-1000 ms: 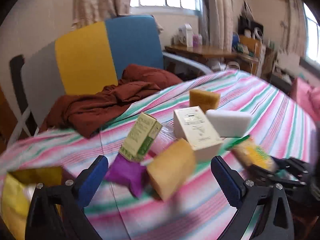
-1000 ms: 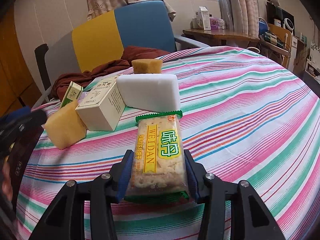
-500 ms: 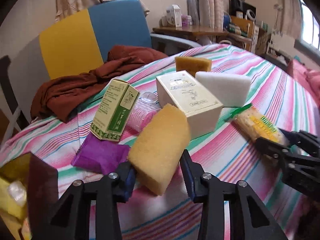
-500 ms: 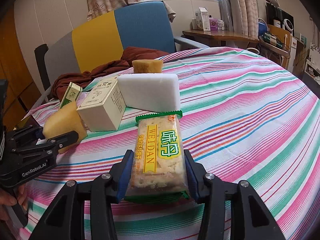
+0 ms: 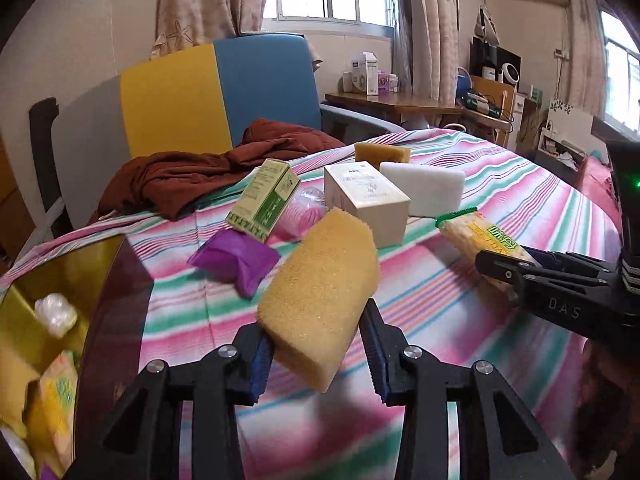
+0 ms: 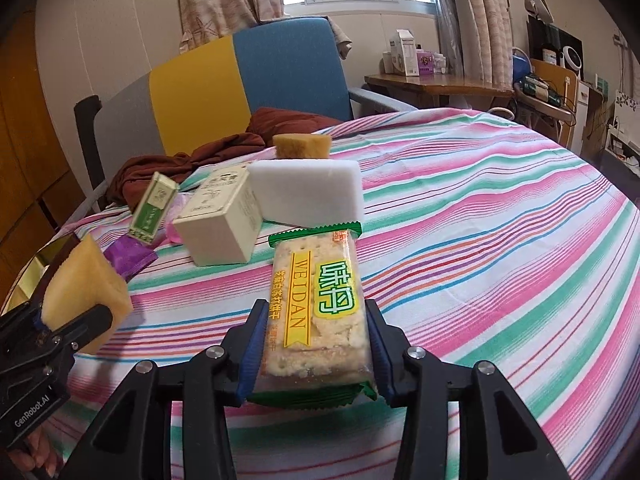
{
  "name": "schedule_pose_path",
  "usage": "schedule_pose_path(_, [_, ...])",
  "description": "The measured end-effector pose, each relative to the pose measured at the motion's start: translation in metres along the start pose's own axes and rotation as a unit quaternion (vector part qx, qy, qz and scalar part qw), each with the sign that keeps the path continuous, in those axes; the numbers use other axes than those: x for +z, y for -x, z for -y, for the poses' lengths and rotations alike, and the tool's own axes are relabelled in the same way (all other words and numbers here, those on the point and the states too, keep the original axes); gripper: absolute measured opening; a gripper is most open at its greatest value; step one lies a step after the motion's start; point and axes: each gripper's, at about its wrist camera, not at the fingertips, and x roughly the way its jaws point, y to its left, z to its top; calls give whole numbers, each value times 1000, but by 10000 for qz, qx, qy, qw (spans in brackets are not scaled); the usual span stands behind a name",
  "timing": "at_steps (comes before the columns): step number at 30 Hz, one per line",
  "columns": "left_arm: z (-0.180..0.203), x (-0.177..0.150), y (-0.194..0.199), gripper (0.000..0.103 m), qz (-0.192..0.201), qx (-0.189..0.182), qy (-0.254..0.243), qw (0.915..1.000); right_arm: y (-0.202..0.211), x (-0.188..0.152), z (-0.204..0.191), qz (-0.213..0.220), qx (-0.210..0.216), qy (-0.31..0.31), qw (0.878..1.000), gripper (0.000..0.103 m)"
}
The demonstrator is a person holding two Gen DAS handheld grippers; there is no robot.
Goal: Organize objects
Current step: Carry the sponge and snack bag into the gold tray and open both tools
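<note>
My left gripper (image 5: 318, 354) is shut on a yellow sponge (image 5: 320, 292) and holds it above the striped tablecloth; it also shows in the right wrist view (image 6: 86, 292). My right gripper (image 6: 316, 354) is shut on a cracker packet (image 6: 320, 308), also seen in the left wrist view (image 5: 480, 238). On the cloth lie a cream box (image 5: 366, 202), a white sponge block (image 5: 424, 186), a brown sponge (image 5: 382, 152), a green box (image 5: 264, 200), a pink bottle (image 5: 302, 212) and a purple packet (image 5: 236, 258).
A gold-lined box (image 5: 60, 280) at the left edge holds several packets and wrapped items. A brown cloth (image 5: 192, 172) lies on a blue, yellow and grey chair (image 5: 200, 92) behind the table. A wooden desk (image 5: 400, 104) stands at the back.
My left gripper closed on the yellow sponge and lifted it off the cloth, drawing back toward the gold-lined box. My right gripper stayed shut on the cracker packet, barely moving.
</note>
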Motion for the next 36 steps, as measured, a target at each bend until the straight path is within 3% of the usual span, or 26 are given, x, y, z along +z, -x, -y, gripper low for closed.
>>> schedule_pose_path(8, [2, -17, 28, 41, 161, -228, 49, 9996, 21, -29, -25, -99, 413, -160, 9990, 46])
schedule_pose_path(13, [-4, -24, 48, 41, 200, -435, 177, 9987, 31, -30, -40, -159, 526, -192, 9983, 46])
schedule_pose_path(23, [-37, -40, 104, 41, 425, -757, 777, 9932, 51, -36, -84, -187, 1002, -127, 9947, 46])
schedule_pose_path(29, [-81, -46, 136, 41, 679, -556, 1217, 9887, 64, -31, -124, -90, 1425, -27, 9897, 46])
schedule_pose_path(36, [-148, -63, 146, 42, 588, -152, 1967, 9786, 72, -20, -193, -102, 2051, 428, 9778, 46])
